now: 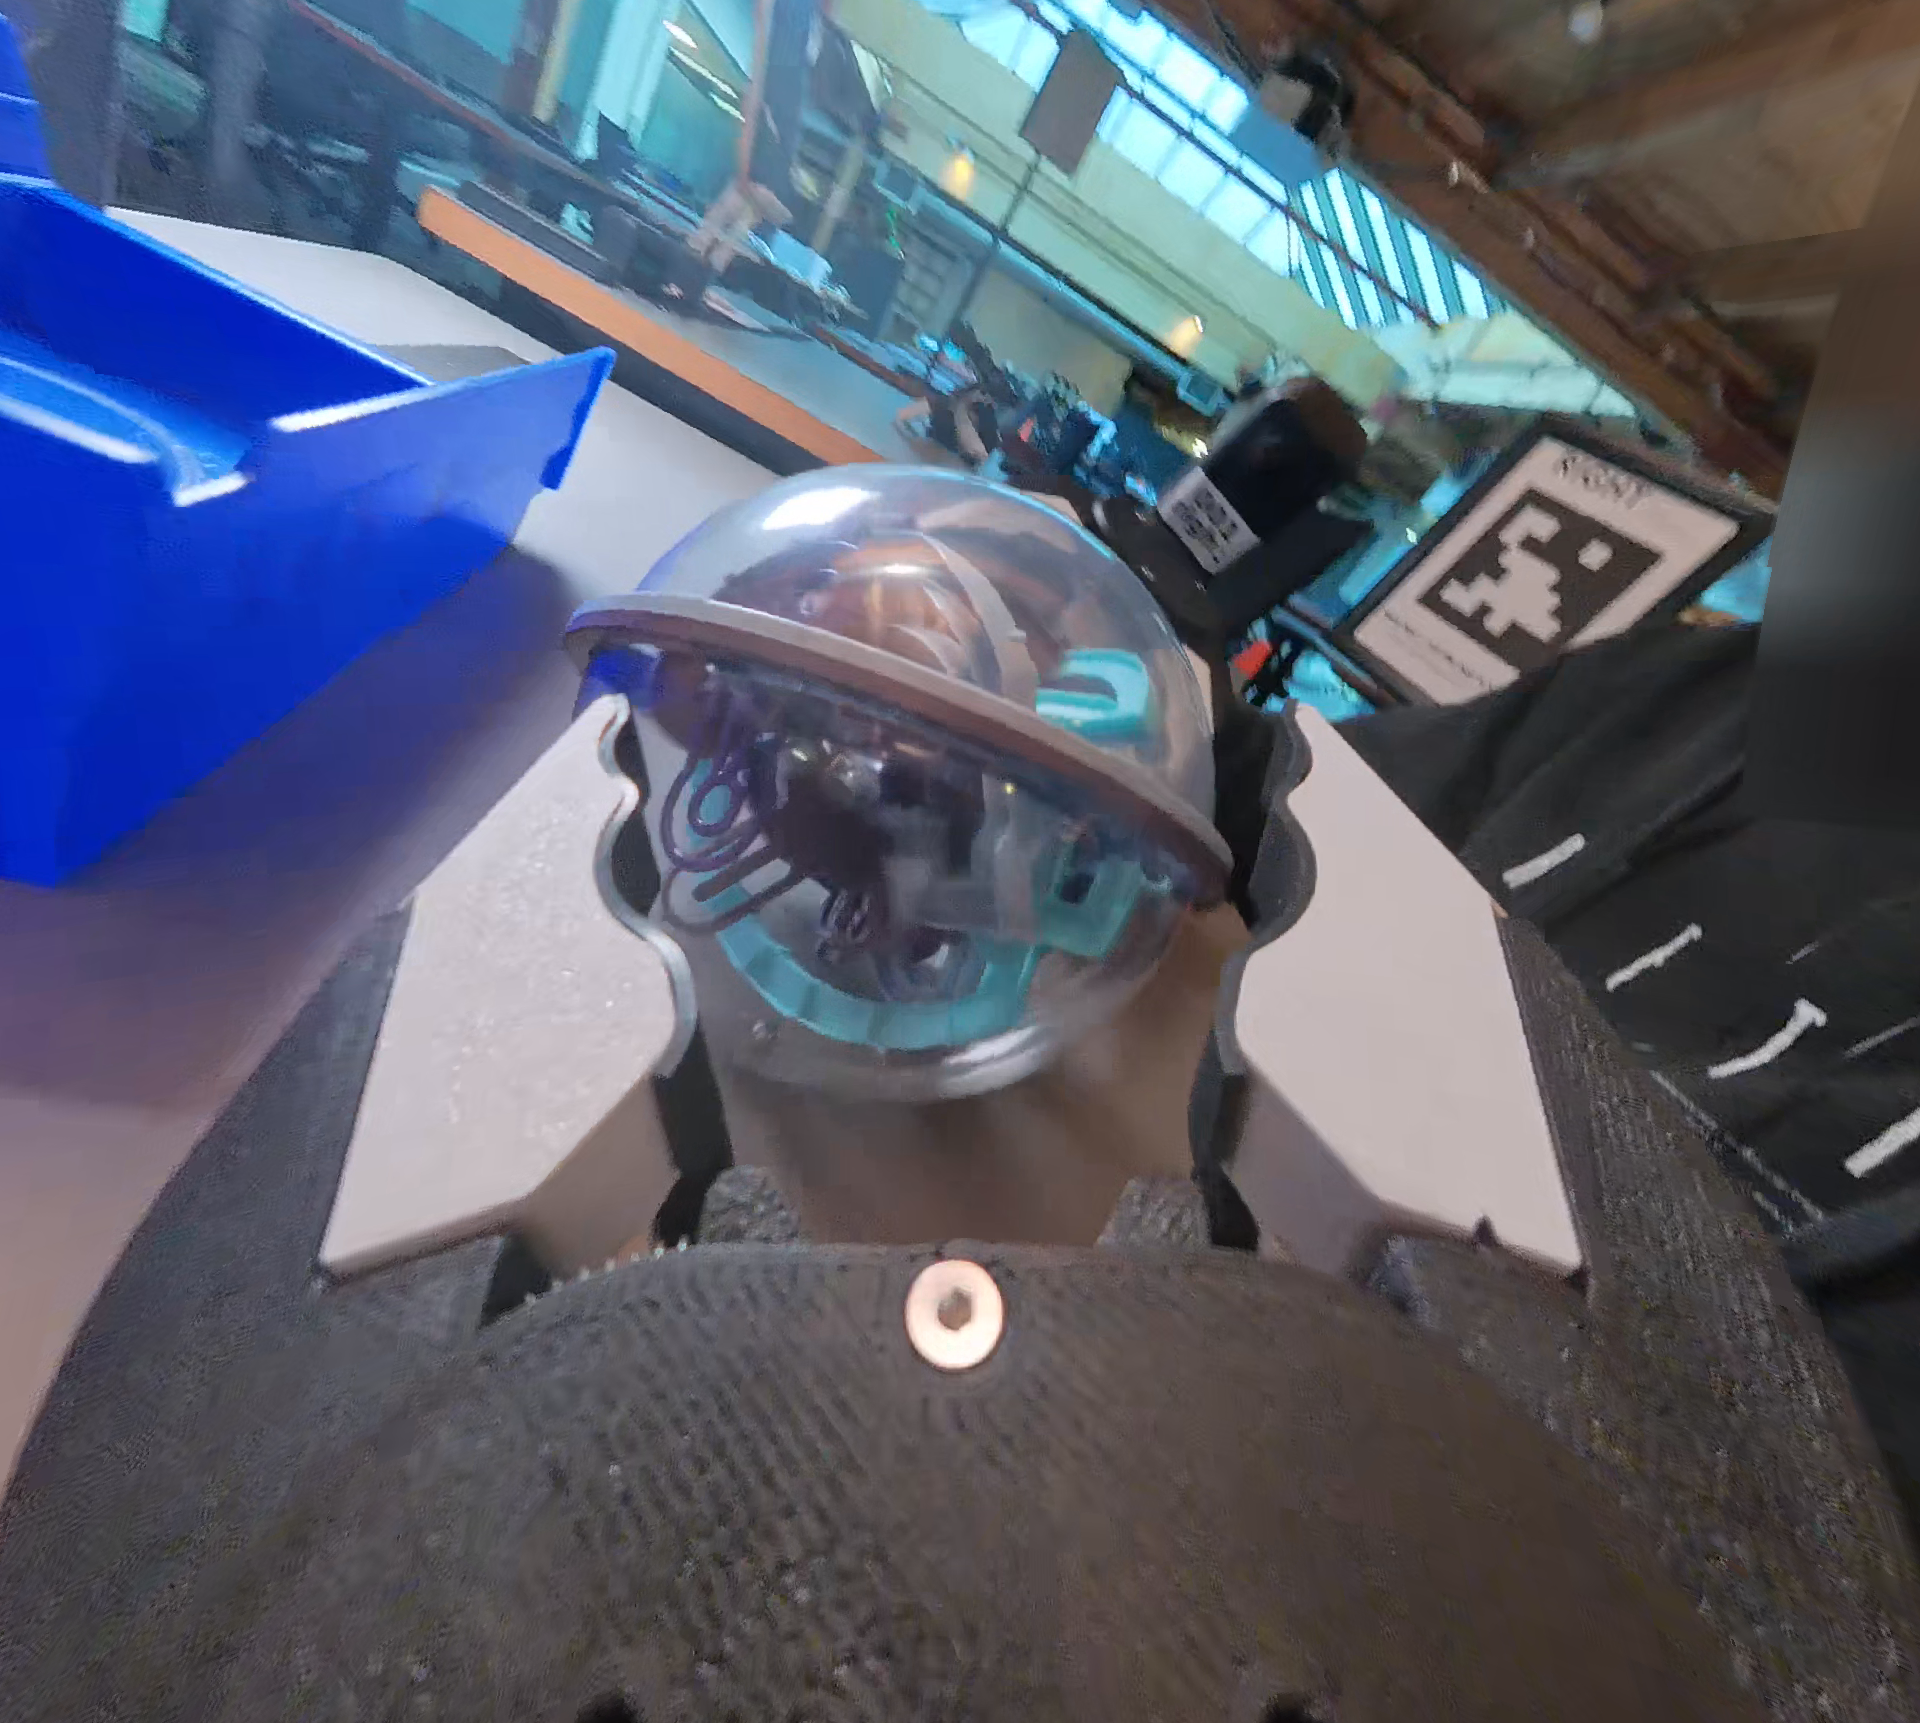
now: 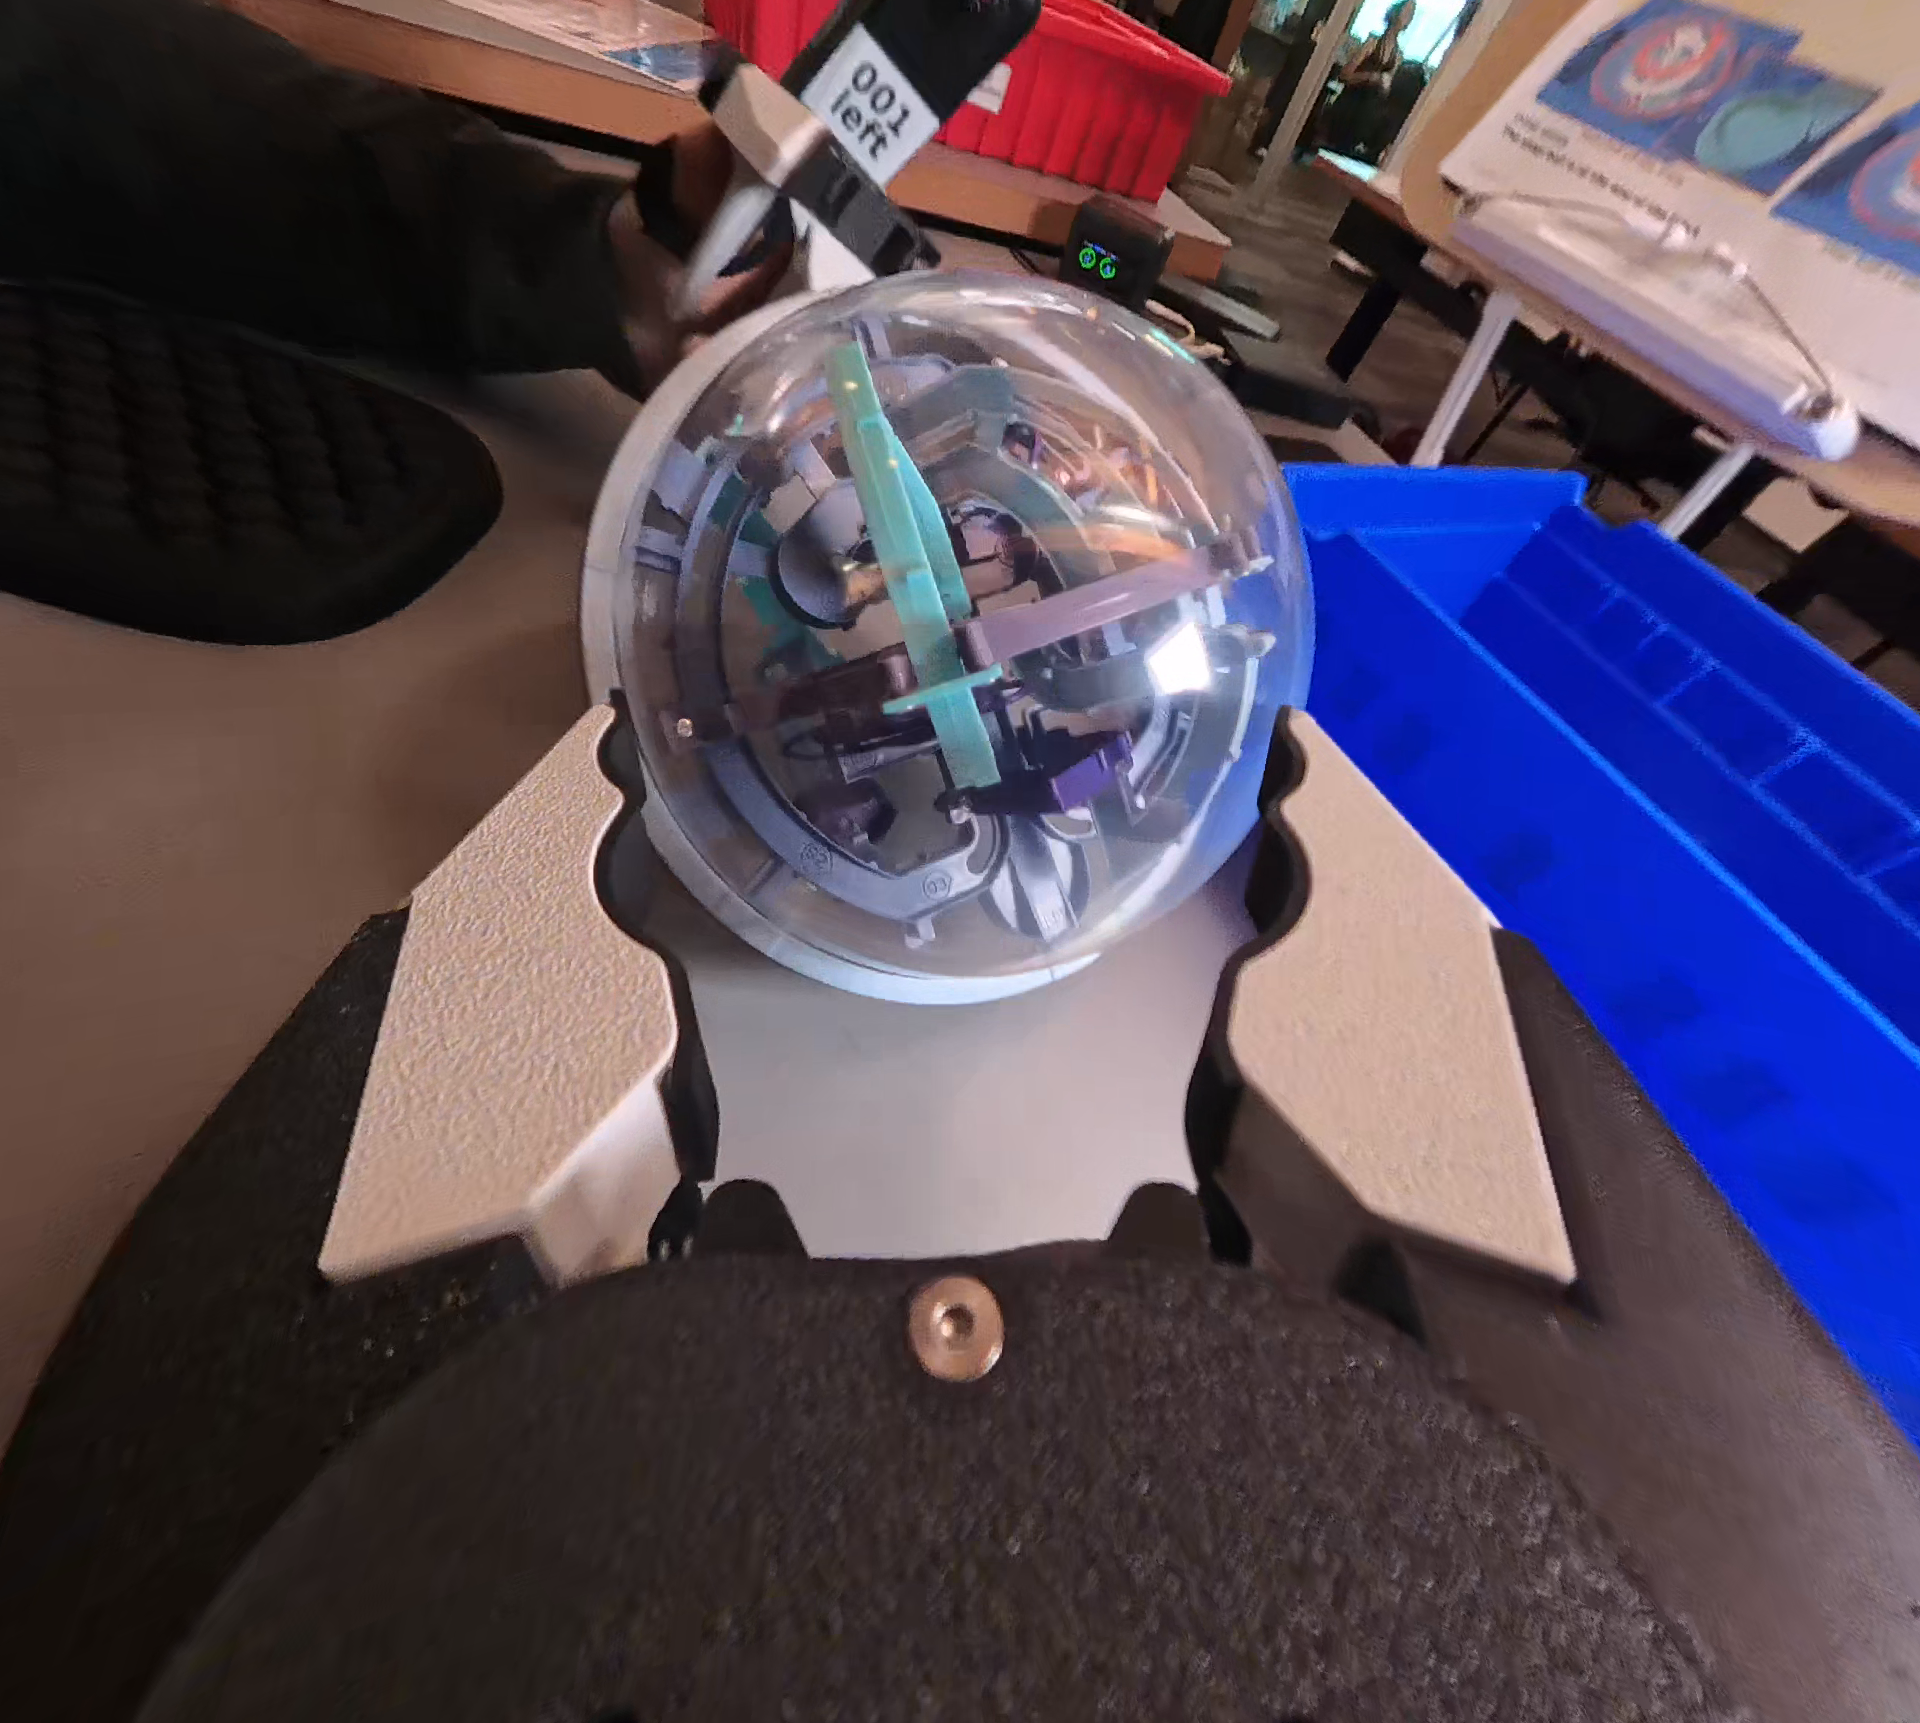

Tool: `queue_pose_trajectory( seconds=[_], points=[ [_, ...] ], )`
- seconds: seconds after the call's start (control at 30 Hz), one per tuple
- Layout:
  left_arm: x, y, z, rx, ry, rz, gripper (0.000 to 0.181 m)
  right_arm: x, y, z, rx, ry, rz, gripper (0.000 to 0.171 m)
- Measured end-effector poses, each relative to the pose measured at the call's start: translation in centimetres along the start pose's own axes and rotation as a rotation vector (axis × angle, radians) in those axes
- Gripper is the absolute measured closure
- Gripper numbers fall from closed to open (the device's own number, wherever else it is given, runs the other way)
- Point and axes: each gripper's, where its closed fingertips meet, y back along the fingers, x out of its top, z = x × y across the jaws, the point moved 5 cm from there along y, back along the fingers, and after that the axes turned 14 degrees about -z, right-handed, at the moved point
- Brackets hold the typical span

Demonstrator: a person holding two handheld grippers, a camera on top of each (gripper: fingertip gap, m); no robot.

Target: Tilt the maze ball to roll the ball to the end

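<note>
Both hand-held grippers [image 1: 935,842] [image 2: 951,800] clamp the maze ball [image 2: 951,634]; its small ball is indiscernible.

My left gripper [image 1: 935,800] is tipped steeply upward, both pale fingers [image 1: 520,946] clamped on the maze ball [image 1: 904,780]. My right gripper [image 2: 951,738] sits nearly level, fingers [image 2: 520,946] pinching its sides.

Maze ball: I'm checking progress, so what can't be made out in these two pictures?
- The small rolling ball: not findable in either view; the clear plastic maze sphere is crowded with tracks and glare.
- Sphere's underside: right wrist view, hidden by the right tool.
- Blue plastic bin: cut off by the edge.
</note>
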Motion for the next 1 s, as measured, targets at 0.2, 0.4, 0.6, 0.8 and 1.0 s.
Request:
queue_pose_trajectory(
  seconds=[0.2, 0.4, 0.6, 0.8, 1.0],
  points=[
    [-1.3, 1.4, -0.6, 0.001, 0.068, 0.059, 0.087, 1.6, 0.3, -1.5, 0.057, -0.011, 0.096, 0.062],
    [-1.6, 2.1, -0.4, -0.037, 0.028, 0.031, 0.097, 1.1, 1.8, 0.7, 0.194, -0.229, 0.196, 0.093],
    [-2.0, 3.1, -0.5, -0.061, 0.012, 0.011, 0.114, -3.0, 1.3, 3.8, 0.182, -0.364, 0.066, 0.099],
    [-2.2, 4.0, -0.1, -0.072, -0.004, -0.028, 0.130, -5.3, -0.5, 2.4, 0.281, -0.388, -0.113, 0.104],
    [-2.6, 4.3, 1.2, -0.085, -0.023, -0.080, 0.110, -5.0, -1.2, 0.4, 0.374, -0.353, -0.139, 0.109]
  ],
)
